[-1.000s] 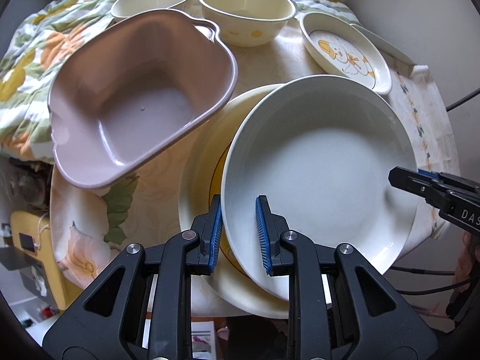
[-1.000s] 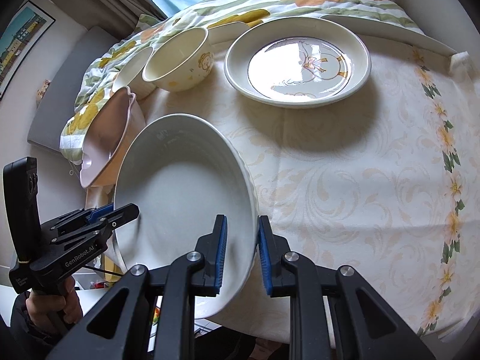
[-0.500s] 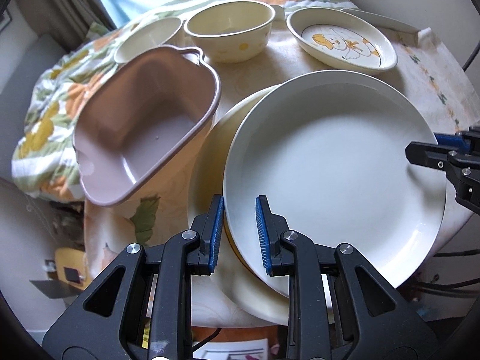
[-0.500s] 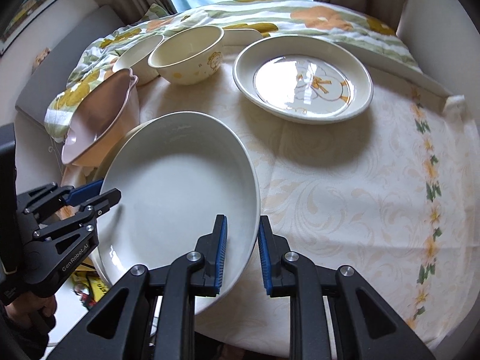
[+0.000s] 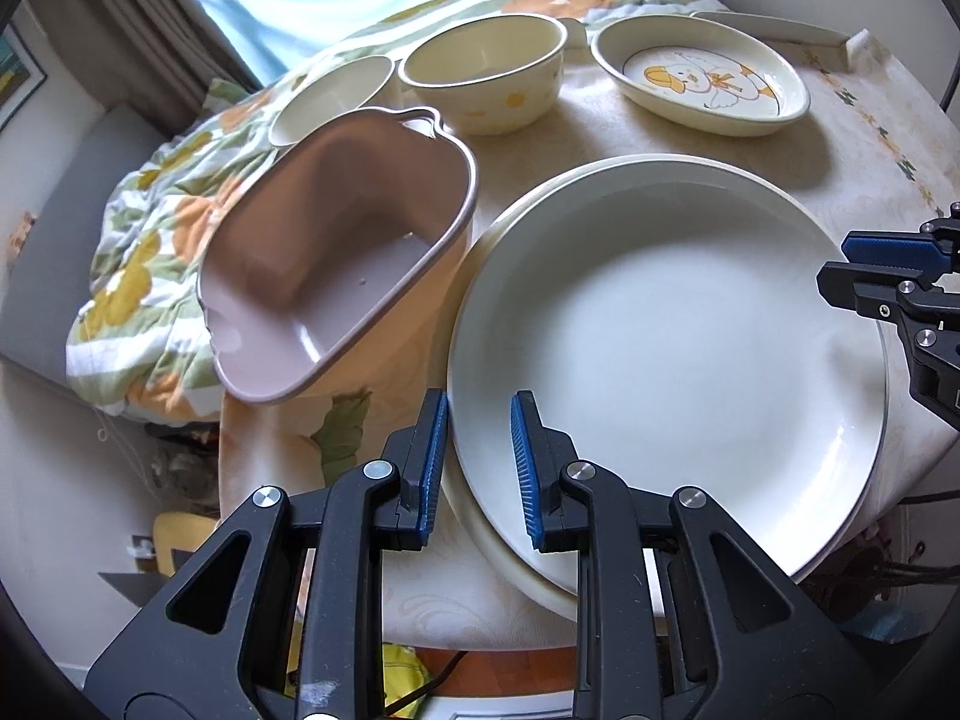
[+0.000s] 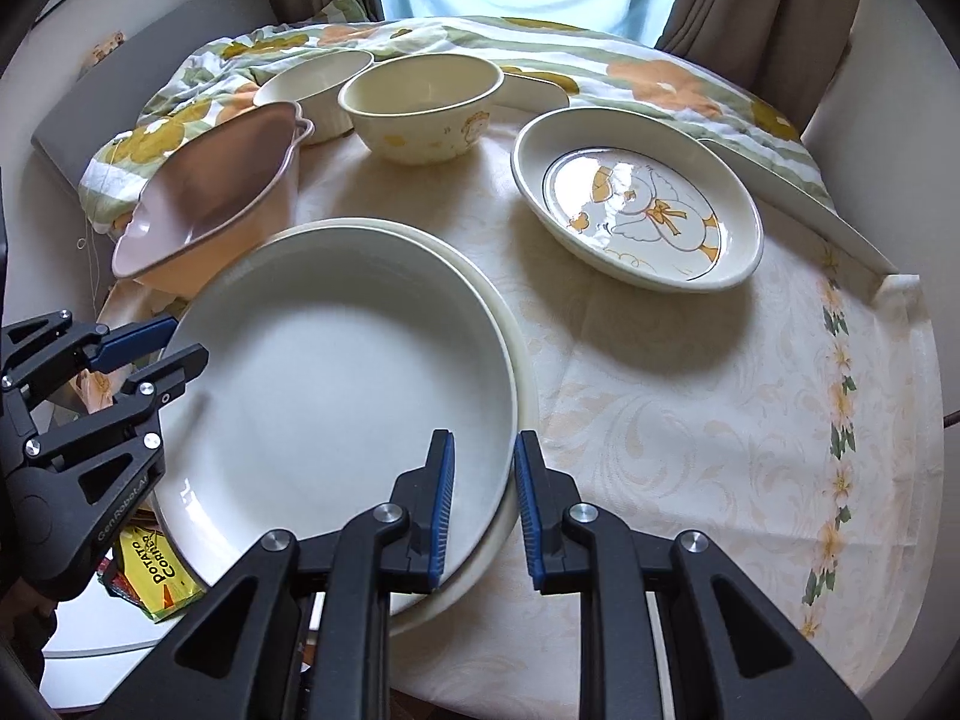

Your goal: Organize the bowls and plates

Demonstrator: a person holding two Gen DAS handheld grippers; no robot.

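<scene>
A large white plate point(image 5: 666, 348) lies on top of a cream plate point(image 5: 510, 558) on the table; it also shows in the right wrist view point(image 6: 336, 384). My left gripper point(image 5: 478, 468) straddles the white plate's near left rim, jaws slightly apart. My right gripper point(image 6: 483, 501) straddles the opposite rim, jaws slightly apart. Each gripper shows in the other's view: the right one point(image 5: 864, 267) and the left one point(image 6: 156, 348). Whether the pads touch the rim is unclear.
A pink handled dish point(image 5: 336, 276) leans at the left. Behind stand a cream bowl point(image 5: 483, 75), a small white bowl point(image 5: 327, 99) and a duck-pattern plate point(image 5: 702, 81). A floral quilt point(image 5: 150, 240) lies at the left. A snack packet point(image 6: 150, 564) lies below the table edge.
The white plate has come down from a tilt to lie flat on the cream plate. Both grippers lowered with it and their jaws have widened slightly.
</scene>
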